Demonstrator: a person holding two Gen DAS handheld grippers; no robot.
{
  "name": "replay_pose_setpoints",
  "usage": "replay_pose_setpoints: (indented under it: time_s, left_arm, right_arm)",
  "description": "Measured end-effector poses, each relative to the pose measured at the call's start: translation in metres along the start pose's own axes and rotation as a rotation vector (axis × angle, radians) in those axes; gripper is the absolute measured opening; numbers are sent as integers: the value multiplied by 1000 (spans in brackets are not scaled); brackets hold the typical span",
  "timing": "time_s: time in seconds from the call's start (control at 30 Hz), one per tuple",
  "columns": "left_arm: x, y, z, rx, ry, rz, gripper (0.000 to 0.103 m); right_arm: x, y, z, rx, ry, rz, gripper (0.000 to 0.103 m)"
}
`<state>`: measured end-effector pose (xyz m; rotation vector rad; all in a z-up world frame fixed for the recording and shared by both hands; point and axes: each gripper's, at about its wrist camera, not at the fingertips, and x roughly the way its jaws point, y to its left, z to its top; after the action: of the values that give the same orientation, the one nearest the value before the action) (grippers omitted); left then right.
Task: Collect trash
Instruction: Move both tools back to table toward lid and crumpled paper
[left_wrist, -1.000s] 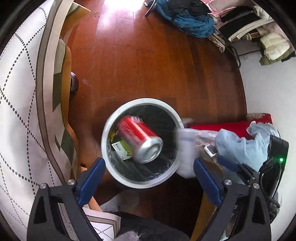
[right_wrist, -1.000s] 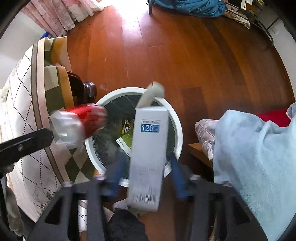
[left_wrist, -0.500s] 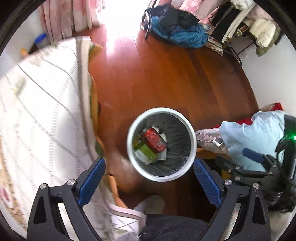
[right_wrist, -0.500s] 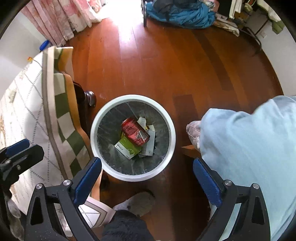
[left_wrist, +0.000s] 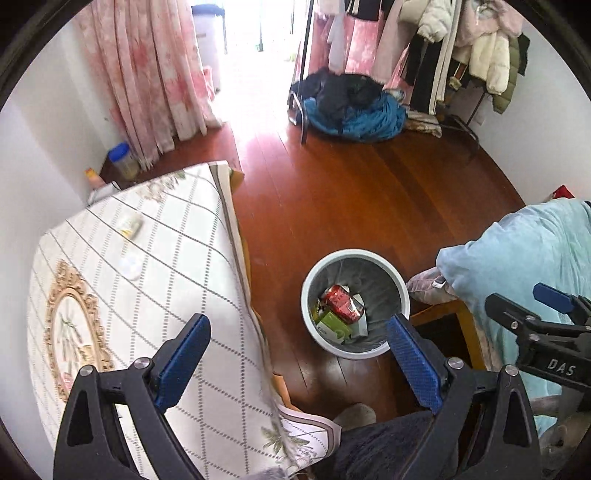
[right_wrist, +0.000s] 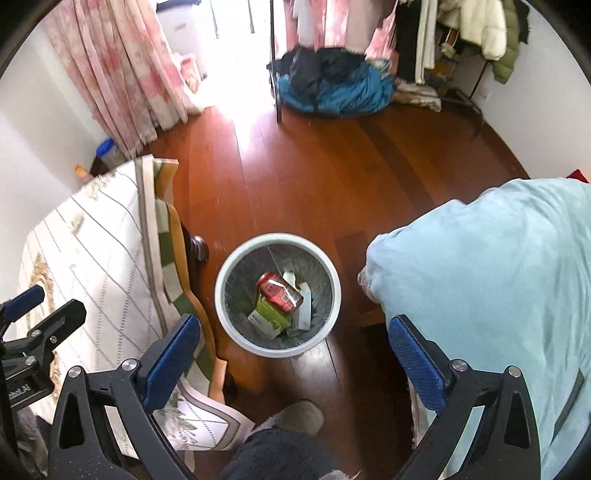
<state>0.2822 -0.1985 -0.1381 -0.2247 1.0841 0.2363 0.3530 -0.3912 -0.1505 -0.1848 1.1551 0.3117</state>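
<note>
1. Both claws are spread wide and carry nothing: the left gripper (left_wrist: 297, 363) hangs high above the floor, its blue pads (left_wrist: 183, 354) far apart, and the right gripper (right_wrist: 291, 363) is splayed the same way.
2. At 6 o'clock in the right wrist view, a grey slipper (right_wrist: 295, 415) rests on the wooden floor (right_wrist: 295, 177).
3. Just past it, near the centre, stands the white trash bin (right_wrist: 236, 328) with a dark liner.
4. Inside the bin lie the red can (right_wrist: 279, 290), touching and on top of a green carton (right_wrist: 267, 314), with a white box (right_wrist: 304, 308) at its 3 o'clock side.
5. At 9 o'clock the patterned tablecloth (left_wrist: 159, 266) covers a table beside the bin; small blurred items sit on it.
6. At 3 o'clock, a pale blue cloth (right_wrist: 480, 266) is draped over furniture.
7. Farthest, at 12 o'clock, a blue bundle (left_wrist: 362, 118) lies under hanging clothes (left_wrist: 476, 48), with pink curtains (left_wrist: 147, 74) at 11 o'clock.
</note>
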Motion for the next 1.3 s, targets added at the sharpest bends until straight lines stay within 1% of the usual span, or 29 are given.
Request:
replay_pose_setpoints:
  time_s: [0.17, 0.3, 0.37, 0.43, 0.5, 0.6, 0.63, 0.7, 0.73, 0.77, 0.83, 0.9, 0.93, 0.97, 1.07, 1.13, 1.17, 1.2, 1.27, 1.3]
  left_arm:
    - [-32, 1, -5, 22, -61, 18, 97]
    - [-54, 4, -9, 21, -108, 30, 97]
    - [-61, 10, -8, 2, -121, 46, 97]
    - [-64, 17, -10, -15, -130, 56, 97]
    - [-64, 29, -10, -38, -139, 90, 97]
    - [-53, 56, -12, -78, -147, 141, 97]
    - [-47, 71, -12, -105, -145, 160, 97]
    - [-35, 98, -14, -153, -127, 198, 97]
    - [-25, 121, -15, -189, -114, 225, 98]
    - [-20, 133, -19, -208, -102, 241, 100]
    - [-1, 172, -25, -267, -69, 292, 101]
    - [17, 206, -33, -312, -42, 361, 101]
    - [29, 227, -37, -338, -21, 398, 101]
    - [38, 243, -42, -360, -7, 431, 101]
    - [75, 300, -54, -443, 68, 516, 101]
    - [92, 327, -58, -467, 102, 547, 101]
    - [101, 339, -58, -476, 119, 551, 101]
    - [106, 345, -58, -479, 127, 546, 101]
    - [119, 358, -55, -476, 149, 537, 101]
    - [122, 360, -53, -473, 154, 530, 101]
  right_arm:
    - [-41, 5, -15, 14, -62, 16, 103]
    - [-65, 8, -24, 21, -94, 22, 103]
    - [-76, 9, -27, 33, -109, 33, 103]
    - [-82, 11, -29, 36, -116, 44, 103]
    - [-87, 15, -30, 50, -119, 63, 103]
    - [-87, 31, -25, 43, -115, 97, 103]
    - [-82, 41, -22, 31, -107, 111, 103]
    - [-71, 64, -14, 2, -89, 146, 103]
    - [-65, 78, -9, -17, -79, 160, 103]
    - [-55, 96, -2, -44, -65, 183, 103]
    - [-36, 129, 11, -77, -42, 236, 103]
    - [-8, 175, 27, -137, -5, 299, 103]
    - [2, 191, 33, -153, 7, 313, 103]
    - [17, 217, 41, -187, 24, 338, 103]
    - [63, 288, 60, -252, 77, 372, 103]
    - [96, 335, 73, -291, 110, 373, 103]
    - [108, 352, 78, -301, 121, 371, 102]
    - [122, 368, 82, -301, 137, 374, 99]
    - [152, 394, 95, -268, 181, 387, 81]
    - [165, 405, 100, -250, 201, 387, 78]
